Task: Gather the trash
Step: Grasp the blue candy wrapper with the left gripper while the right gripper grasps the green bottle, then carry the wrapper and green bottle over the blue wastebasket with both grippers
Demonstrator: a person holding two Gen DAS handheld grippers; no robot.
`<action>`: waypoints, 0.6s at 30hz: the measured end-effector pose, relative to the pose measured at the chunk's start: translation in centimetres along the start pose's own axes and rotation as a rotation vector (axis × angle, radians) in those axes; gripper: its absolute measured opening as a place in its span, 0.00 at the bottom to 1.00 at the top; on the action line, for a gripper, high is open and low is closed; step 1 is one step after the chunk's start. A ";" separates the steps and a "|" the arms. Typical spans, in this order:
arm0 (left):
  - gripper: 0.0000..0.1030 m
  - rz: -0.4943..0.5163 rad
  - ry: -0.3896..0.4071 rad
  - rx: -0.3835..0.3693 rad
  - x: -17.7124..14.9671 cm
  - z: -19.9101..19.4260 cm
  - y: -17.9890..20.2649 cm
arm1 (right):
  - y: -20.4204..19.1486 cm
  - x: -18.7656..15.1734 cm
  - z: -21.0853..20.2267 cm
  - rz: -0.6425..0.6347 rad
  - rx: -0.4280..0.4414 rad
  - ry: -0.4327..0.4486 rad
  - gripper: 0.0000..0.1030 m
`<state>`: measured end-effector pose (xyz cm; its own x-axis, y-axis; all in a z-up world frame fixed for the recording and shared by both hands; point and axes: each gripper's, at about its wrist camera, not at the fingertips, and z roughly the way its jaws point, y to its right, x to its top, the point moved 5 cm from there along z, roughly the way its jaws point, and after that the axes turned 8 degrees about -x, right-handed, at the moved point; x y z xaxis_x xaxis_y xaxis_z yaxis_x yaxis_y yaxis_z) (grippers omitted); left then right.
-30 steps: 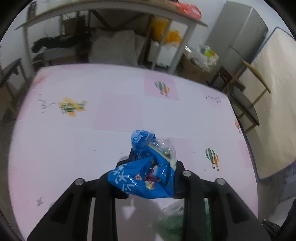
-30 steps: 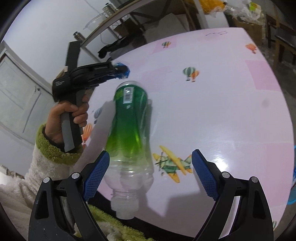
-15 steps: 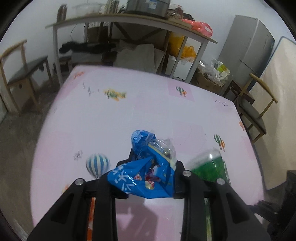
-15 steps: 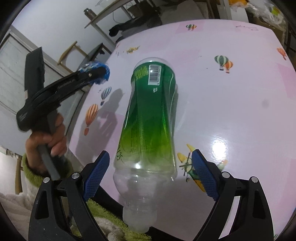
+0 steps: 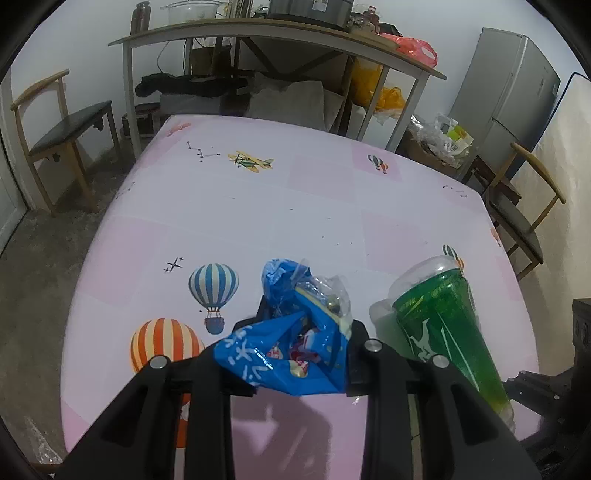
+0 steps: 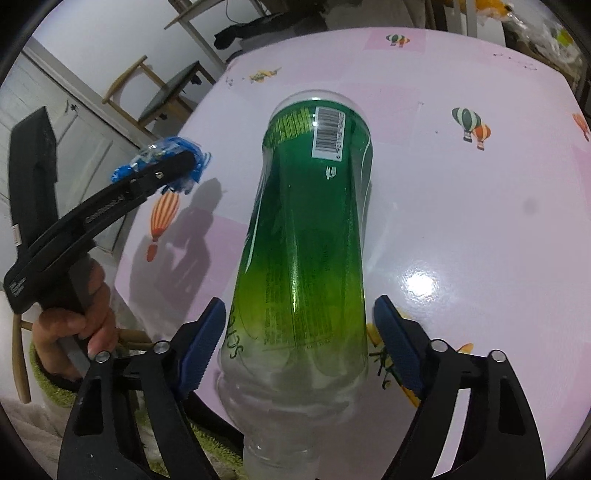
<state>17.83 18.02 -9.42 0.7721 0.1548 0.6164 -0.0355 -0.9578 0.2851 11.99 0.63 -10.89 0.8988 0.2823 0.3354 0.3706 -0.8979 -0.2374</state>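
A crumpled blue snack wrapper (image 5: pixel 288 354) with clear plastic bunched in it is clamped in my left gripper (image 5: pixel 303 325), which is shut on it above the pink table (image 5: pixel 258 221). The wrapper (image 6: pixel 162 151) and that gripper (image 6: pixel 177 166) show at the left of the right wrist view, held by a person's hand (image 6: pixel 74 321). A green plastic bottle (image 6: pixel 310 236) lies on the table, neck over the near edge. My right gripper (image 6: pixel 297 317) straddles its lower body; the jaws are closing, with thin gaps still showing at both blue pads. The bottle (image 5: pixel 443 325) lies right of the wrapper.
The table's near edge runs just under both grippers. Wooden chairs stand at the left (image 5: pixel 62 125) and right (image 5: pixel 524 214). A long side table (image 5: pixel 258 29) with pots and a grey fridge (image 5: pixel 506 92) stand behind. A green fleece sleeve (image 6: pixel 55 384) sits below the left hand.
My left gripper has drawn back toward the near edge with the wrapper, bringing the bottle into its view. My right gripper has centred on the bottle and its jaws have narrowed.
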 end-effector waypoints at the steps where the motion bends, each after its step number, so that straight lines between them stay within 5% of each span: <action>1: 0.28 0.007 0.001 0.005 -0.1 0.0 0.1 | 0.0 -0.1 0.1 0.000 -0.001 -0.004 0.71; 18: 0.28 0.095 0.004 0.040 -0.8 0.2 1.8 | 0.9 -0.9 -0.7 0.044 0.001 0.026 0.63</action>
<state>17.30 16.13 -9.52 0.7637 0.0635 0.6424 -0.0835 -0.9771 0.1958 11.37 -0.62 -10.76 0.9077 0.2342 0.3482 0.3315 -0.9089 -0.2530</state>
